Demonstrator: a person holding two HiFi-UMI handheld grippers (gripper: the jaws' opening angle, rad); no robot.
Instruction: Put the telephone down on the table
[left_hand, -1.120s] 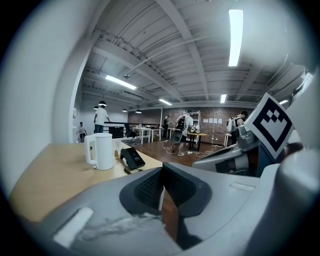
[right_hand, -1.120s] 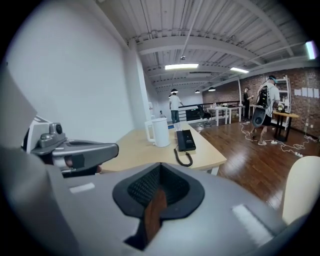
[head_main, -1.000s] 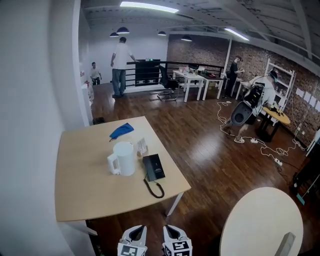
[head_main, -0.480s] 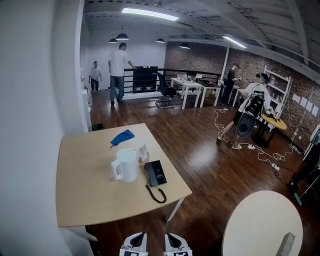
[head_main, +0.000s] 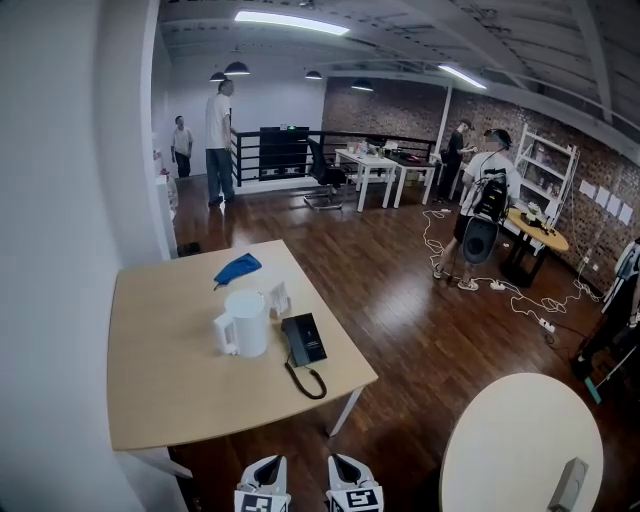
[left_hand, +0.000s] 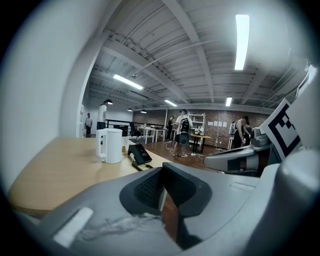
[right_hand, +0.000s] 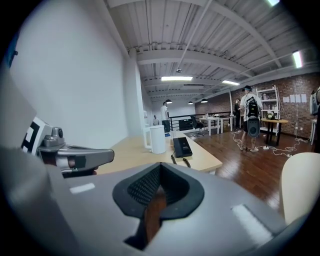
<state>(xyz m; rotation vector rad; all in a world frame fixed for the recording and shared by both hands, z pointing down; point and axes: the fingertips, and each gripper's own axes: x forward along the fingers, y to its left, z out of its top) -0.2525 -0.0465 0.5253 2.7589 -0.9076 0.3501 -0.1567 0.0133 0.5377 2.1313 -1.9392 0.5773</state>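
The black telephone (head_main: 304, 338) lies on the light wooden table (head_main: 170, 390) near its right edge, its cord curled toward the front. It also shows far ahead as the telephone (left_hand: 139, 153) in the left gripper view and the telephone (right_hand: 182, 147) in the right gripper view. My left gripper (head_main: 265, 484) and right gripper (head_main: 352, 486) sit side by side at the bottom edge of the head view, well short of the table's front edge. Both are shut with nothing between the jaws, as the left gripper (left_hand: 162, 187) and right gripper (right_hand: 157, 192) show close up.
A white kettle (head_main: 245, 322) stands just left of the telephone, a small white card stand (head_main: 279, 297) behind it, and a blue cloth (head_main: 238, 268) farther back. A round white table (head_main: 520, 440) is at the lower right. People stand and walk far back on the wooden floor.
The things on the table have not moved. Both grippers stay low in the head view. The person with the backpack at the back right has straightened and stepped left.
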